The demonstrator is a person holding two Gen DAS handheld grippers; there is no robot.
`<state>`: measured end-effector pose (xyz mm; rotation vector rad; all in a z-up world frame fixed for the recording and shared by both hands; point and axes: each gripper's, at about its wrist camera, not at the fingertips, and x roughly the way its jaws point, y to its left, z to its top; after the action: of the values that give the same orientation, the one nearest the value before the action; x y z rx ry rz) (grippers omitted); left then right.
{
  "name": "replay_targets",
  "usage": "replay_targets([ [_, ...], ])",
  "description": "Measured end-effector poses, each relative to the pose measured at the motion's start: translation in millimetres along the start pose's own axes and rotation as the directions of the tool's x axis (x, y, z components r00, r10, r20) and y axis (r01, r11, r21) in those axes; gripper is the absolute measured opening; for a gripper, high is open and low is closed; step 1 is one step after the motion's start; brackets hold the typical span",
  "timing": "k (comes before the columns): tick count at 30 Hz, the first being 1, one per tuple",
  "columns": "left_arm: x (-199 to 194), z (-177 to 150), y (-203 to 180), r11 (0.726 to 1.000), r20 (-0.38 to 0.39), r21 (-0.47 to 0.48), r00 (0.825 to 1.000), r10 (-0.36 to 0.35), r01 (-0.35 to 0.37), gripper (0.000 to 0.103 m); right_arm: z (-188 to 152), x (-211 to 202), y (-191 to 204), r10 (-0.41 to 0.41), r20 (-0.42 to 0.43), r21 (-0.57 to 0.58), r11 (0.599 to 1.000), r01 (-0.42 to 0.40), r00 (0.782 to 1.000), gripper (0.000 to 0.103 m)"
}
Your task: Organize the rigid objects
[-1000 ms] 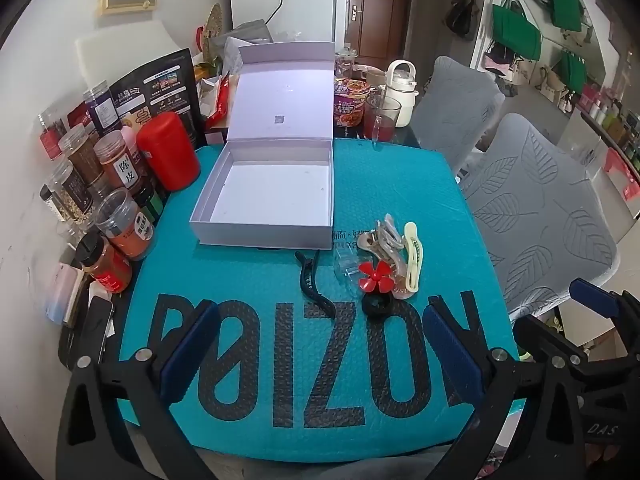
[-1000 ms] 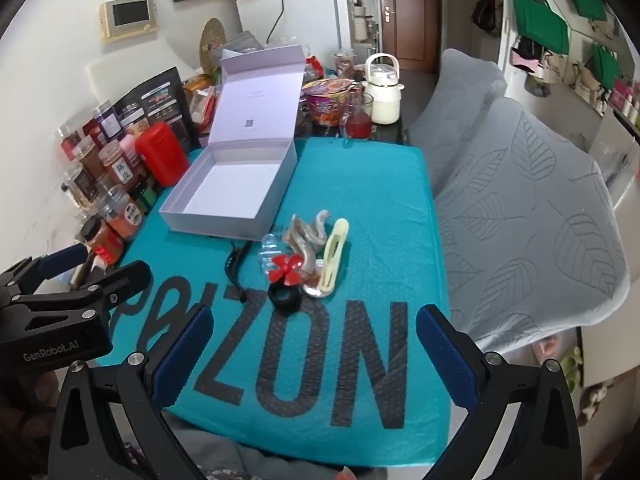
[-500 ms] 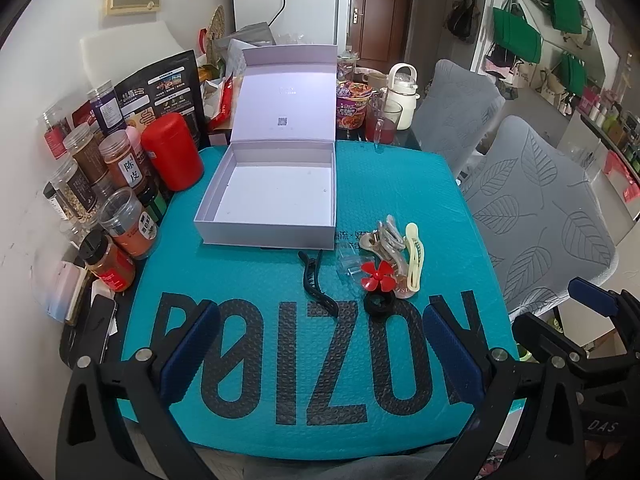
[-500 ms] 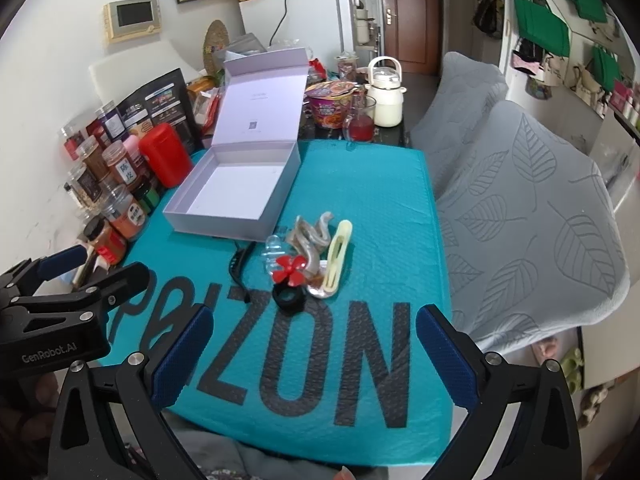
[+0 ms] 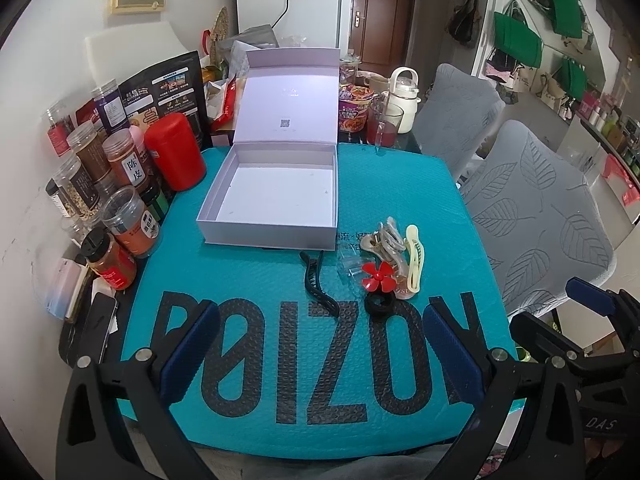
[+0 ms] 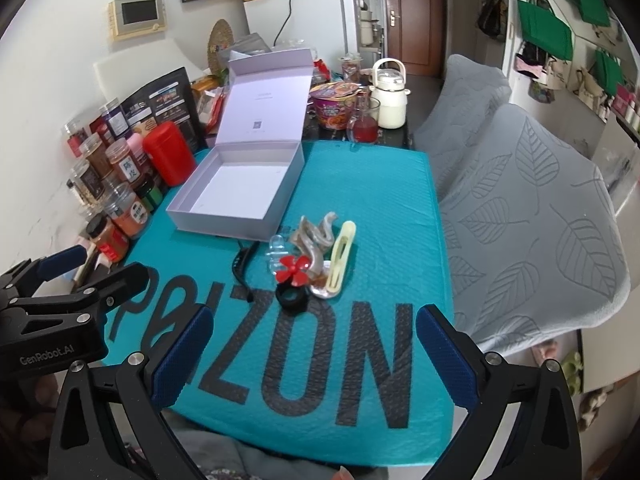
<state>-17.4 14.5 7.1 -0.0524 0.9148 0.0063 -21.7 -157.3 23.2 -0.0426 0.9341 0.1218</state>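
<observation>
An open lilac box [image 5: 272, 196] [image 6: 236, 196] sits on the teal mat, lid propped upright behind it. In front lies a small heap of hair clips: a black clip [image 5: 316, 282] [image 6: 242, 266], a red flower clip [image 5: 378, 276] [image 6: 294, 270], a cream clip [image 5: 414, 256] [image 6: 342, 254], a beige wavy clip [image 5: 384, 238] [image 6: 316, 236], a clear clip [image 5: 350, 262] [image 6: 276, 250] and a black ring [image 5: 380, 304] [image 6: 292, 300]. My left gripper [image 5: 320, 344] and right gripper [image 6: 312, 348] hover open near the mat's front edge, holding nothing.
Spice jars [image 5: 128, 216] and a red canister [image 5: 176, 156] line the left edge. A noodle cup [image 5: 354, 108], a glass [image 5: 384, 124] and a white kettle [image 5: 404, 100] stand behind the box. Grey covered chairs [image 5: 532, 208] are on the right.
Both grippers have lifted and drawn back slightly, so the scene sits a little lower in view. Nothing on the mat has moved.
</observation>
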Motion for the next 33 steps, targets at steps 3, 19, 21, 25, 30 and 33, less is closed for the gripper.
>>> replay_targets([
  [3, 0.4, -0.1, -0.3, 1.000, 0.002, 0.001, 1.000, -0.001, 0.001, 0.103, 0.6, -0.2, 0.2, 0.001, 0.001, 0.001, 1.000, -0.001, 1.000, 0.103],
  [19, 0.8, -5.0, -3.4, 1.000, 0.004, 0.005, 1.000, -0.004, 0.004, 0.103, 0.2, -0.3, -1.0, 0.001, 0.001, 0.002, 1.000, -0.001, 1.000, 0.103],
  [21, 0.9, -5.0, -3.9, 1.000, 0.004, 0.006, 1.000, -0.004, 0.004, 0.103, -0.1, -0.4, -1.3, 0.001, 0.002, 0.001, 1.000, -0.001, 1.000, 0.103],
  [25, 0.9, -4.9, -3.8, 1.000, 0.004, 0.005, 1.000, -0.004, 0.004, 0.103, 0.5, -0.4, -1.1, 0.001, 0.002, 0.001, 1.000, -0.001, 1.000, 0.103],
  [30, 1.0, -4.9, -3.9, 1.000, 0.003, 0.005, 1.000, -0.004, 0.004, 0.103, 0.4, -0.3, -1.3, 0.000, 0.001, 0.003, 1.000, 0.000, 1.000, 0.103],
  [33, 1.4, -4.2, -6.1, 1.000, -0.002, 0.004, 1.000, -0.006, 0.006, 0.103, 0.1, 0.9, -3.8, 0.001, -0.003, 0.006, 1.000, -0.001, 1.000, 0.103],
])
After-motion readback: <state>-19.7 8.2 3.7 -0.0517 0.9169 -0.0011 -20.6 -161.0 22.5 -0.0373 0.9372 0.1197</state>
